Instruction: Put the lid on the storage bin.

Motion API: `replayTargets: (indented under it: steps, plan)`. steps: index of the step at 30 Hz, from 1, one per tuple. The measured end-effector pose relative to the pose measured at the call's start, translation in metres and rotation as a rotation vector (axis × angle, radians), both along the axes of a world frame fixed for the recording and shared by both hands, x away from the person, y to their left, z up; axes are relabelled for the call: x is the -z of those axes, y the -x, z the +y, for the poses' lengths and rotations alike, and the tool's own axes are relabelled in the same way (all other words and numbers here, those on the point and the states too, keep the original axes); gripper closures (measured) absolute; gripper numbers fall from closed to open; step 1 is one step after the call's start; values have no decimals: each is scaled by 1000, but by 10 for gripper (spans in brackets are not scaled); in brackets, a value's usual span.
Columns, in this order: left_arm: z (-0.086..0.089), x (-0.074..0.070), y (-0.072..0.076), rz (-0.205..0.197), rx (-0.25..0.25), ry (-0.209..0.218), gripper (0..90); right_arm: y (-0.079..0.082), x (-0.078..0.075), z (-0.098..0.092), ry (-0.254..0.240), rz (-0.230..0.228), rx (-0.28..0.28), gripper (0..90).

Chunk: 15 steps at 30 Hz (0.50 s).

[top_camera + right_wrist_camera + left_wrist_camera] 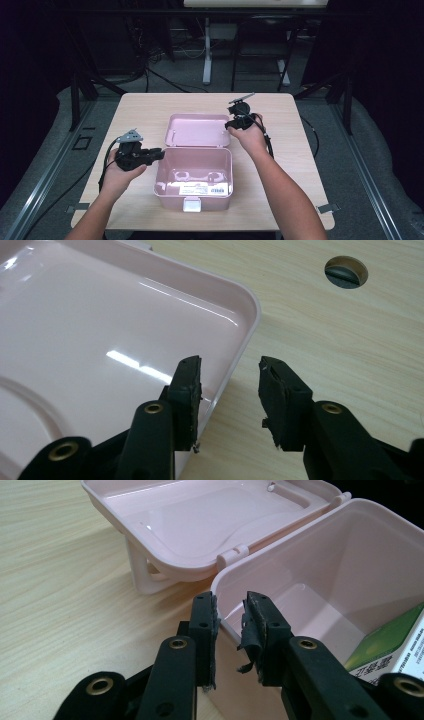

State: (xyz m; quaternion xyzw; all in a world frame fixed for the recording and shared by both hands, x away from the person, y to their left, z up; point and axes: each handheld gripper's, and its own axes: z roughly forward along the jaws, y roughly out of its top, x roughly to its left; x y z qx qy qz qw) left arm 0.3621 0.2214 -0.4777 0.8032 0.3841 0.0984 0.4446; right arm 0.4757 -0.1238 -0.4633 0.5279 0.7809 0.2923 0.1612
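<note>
A pink plastic box (194,197) stands open on the table, its lid (197,131) folded flat behind it. My left gripper (161,153) is at the box's left wall. In the left gripper view its jaws (230,615) straddle the rim of that wall (320,565) and the pads press on it. My right gripper (231,125) is at the lid's right edge. In the right gripper view it (230,375) stands open astride the lid's rim (100,315), one jaw over the inside and one outside, neither touching. A green-and-white carton (395,650) lies in the box.
The light wooden table (140,110) has a round cable hole (346,272) just beyond the lid's right corner. A white clasp (192,204) sits on the box's front. Black cables trail from both grippers. Dark curtains and frame legs stand past the far edge.
</note>
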Motion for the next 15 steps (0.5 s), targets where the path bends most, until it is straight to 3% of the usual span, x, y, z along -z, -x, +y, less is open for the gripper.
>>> replayTargets:
  steps: [15]
  plan:
    - [0,0,0,-1,-4,2,745,-15,15,3,-34,8,85,668]
